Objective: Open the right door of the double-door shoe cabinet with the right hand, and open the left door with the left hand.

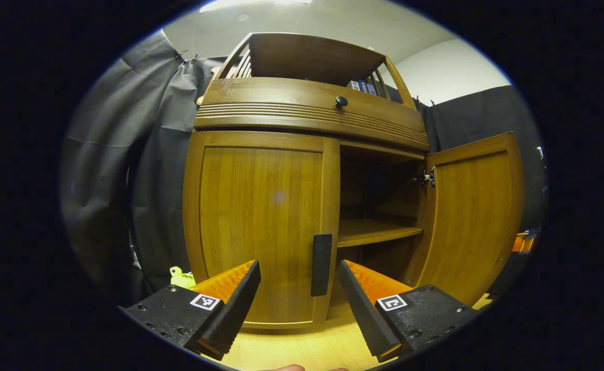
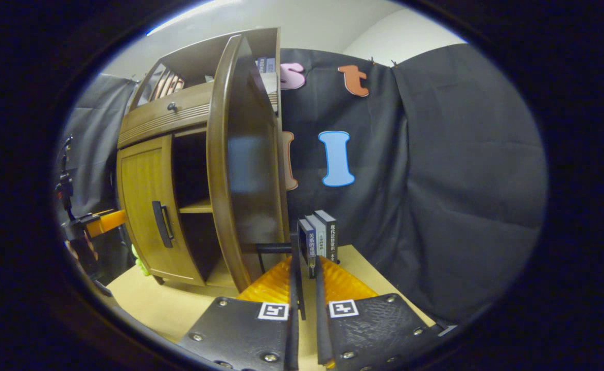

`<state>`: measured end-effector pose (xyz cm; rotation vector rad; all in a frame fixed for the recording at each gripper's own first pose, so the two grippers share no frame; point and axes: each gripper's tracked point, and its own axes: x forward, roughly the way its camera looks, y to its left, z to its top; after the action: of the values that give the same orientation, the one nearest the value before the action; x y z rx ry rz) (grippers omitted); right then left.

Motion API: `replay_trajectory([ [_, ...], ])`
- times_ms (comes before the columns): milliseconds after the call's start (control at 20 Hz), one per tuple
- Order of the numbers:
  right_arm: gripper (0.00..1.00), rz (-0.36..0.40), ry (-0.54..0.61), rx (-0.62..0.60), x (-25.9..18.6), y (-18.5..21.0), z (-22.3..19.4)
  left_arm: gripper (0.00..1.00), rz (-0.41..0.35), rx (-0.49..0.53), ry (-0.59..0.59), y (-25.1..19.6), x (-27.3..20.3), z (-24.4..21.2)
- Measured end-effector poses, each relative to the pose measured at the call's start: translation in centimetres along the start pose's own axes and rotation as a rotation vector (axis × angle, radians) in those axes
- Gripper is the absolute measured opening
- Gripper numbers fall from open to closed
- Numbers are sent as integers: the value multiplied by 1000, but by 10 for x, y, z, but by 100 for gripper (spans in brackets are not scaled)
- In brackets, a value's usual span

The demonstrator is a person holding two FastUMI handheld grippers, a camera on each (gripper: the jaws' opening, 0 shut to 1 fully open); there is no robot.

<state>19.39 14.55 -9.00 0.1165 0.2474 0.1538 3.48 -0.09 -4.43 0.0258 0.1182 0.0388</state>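
Left gripper view: left gripper (image 1: 297,288) fingers apart before the left door (image 1: 260,221) handle (image 1: 321,265) (door shut); right door (image 2: 242,165) swung open, right gripper (image 2: 304,288) clamped on its handle.

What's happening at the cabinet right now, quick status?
Right hand-held gripper shut on right door handle, right door swung open. Left hand-held gripper open, facing left door handle; left door closed. Nothing in the way.

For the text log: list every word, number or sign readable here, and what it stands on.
Upright dark-spined books beside the brown wooden cabinet: spine print too small to read.
Books on the cabinet top: blurred, unreadable.
Square black-and-white markers on the right gripper: patterns, no words.
Black right door handle: none.
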Motion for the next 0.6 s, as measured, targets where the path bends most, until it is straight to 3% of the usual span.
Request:
replay_trajectory([
  [50,14,20,0,9,1,0,0,90,10,4,0,0,1,-2],
  [100,15,43,-4,18,3,3,0,95,17,10,-1,-1,2,-4],
  [150,14,68,-11,27,3,3,1,91,30,15,1,-1,4,-7],
  [350,17,138,-30,56,4,9,4,91,67,31,2,-7,9,-15],
  [500,48,166,-71,22,10,4,7,91,59,25,28,-26,13,-26],
  [600,57,159,-97,1,9,-2,10,94,61,6,44,-30,14,-31],
])
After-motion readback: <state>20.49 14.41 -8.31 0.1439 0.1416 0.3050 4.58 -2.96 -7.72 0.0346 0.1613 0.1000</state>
